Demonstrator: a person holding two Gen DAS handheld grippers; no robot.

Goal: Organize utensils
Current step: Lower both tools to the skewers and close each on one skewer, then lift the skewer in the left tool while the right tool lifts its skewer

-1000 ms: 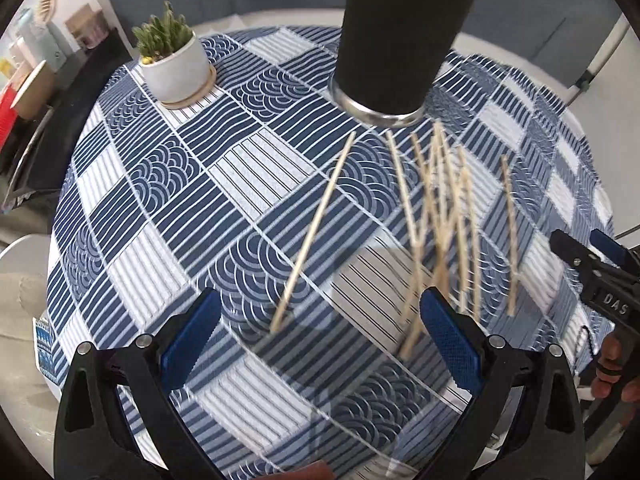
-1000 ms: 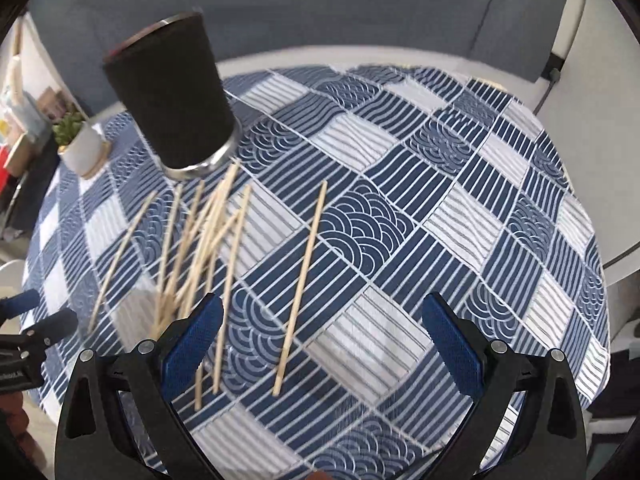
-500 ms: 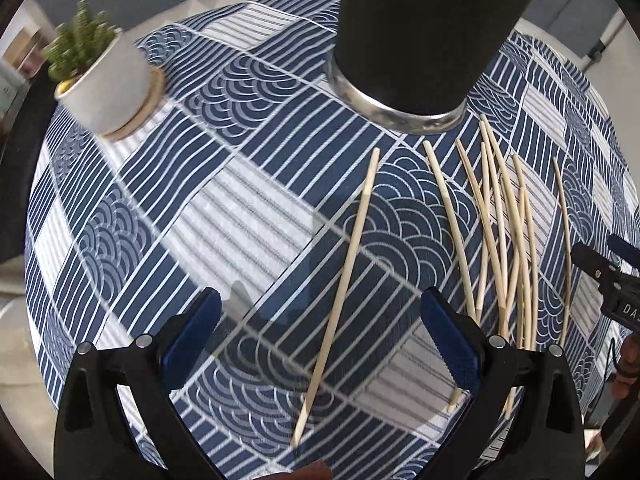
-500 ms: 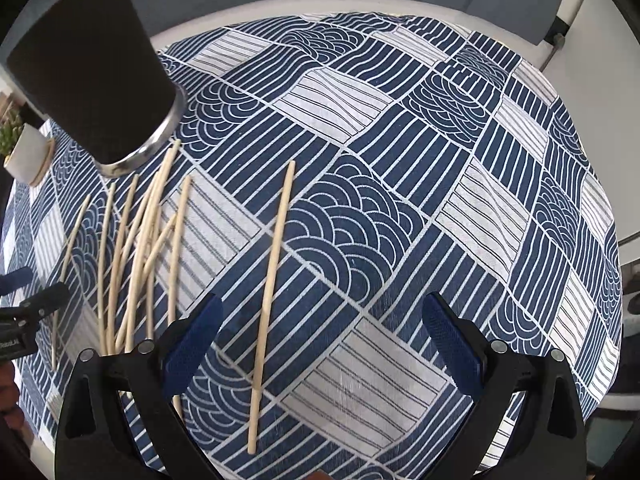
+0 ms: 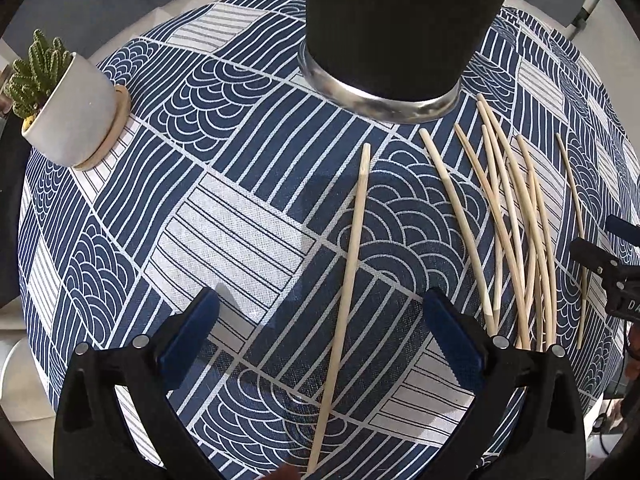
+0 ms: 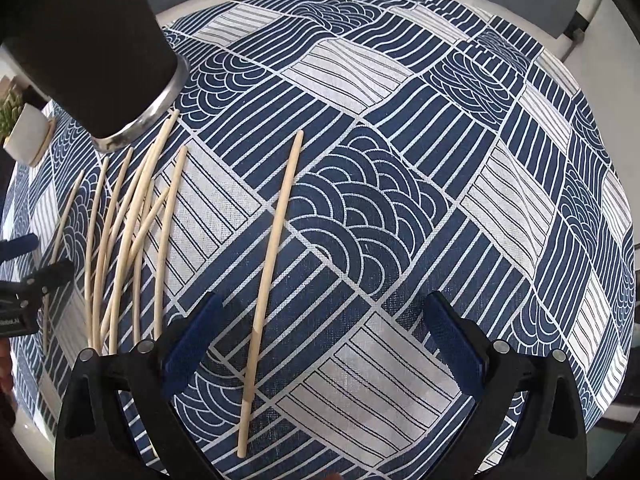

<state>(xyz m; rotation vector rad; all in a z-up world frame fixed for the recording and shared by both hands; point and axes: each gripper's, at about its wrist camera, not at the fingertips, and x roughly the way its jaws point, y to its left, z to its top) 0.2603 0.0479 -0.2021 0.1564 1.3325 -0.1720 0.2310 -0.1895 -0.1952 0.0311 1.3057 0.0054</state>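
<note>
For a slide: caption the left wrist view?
Open left gripper straddles a lone chopstick near the black holder.

Chopsticks [image 5: 508,224] on tablecloth [image 5: 240,224] before holder [image 5: 400,28]; plant [image 5: 60,100] far left.

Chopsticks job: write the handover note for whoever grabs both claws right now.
Left claw: open, empty, low over a lone chopstick lying between its fingers.
Right claw: open, empty, likewise over another lone chopstick.
Black holder stands upright on the patterned tablecloth. The loose pile of chopsticks lies flat between the two singles, just below the holder's metal base.
Done: no chopstick lifted; the holder's inside is out of view.
Left: grasp each chopstick, stand it in the holder.
</note>
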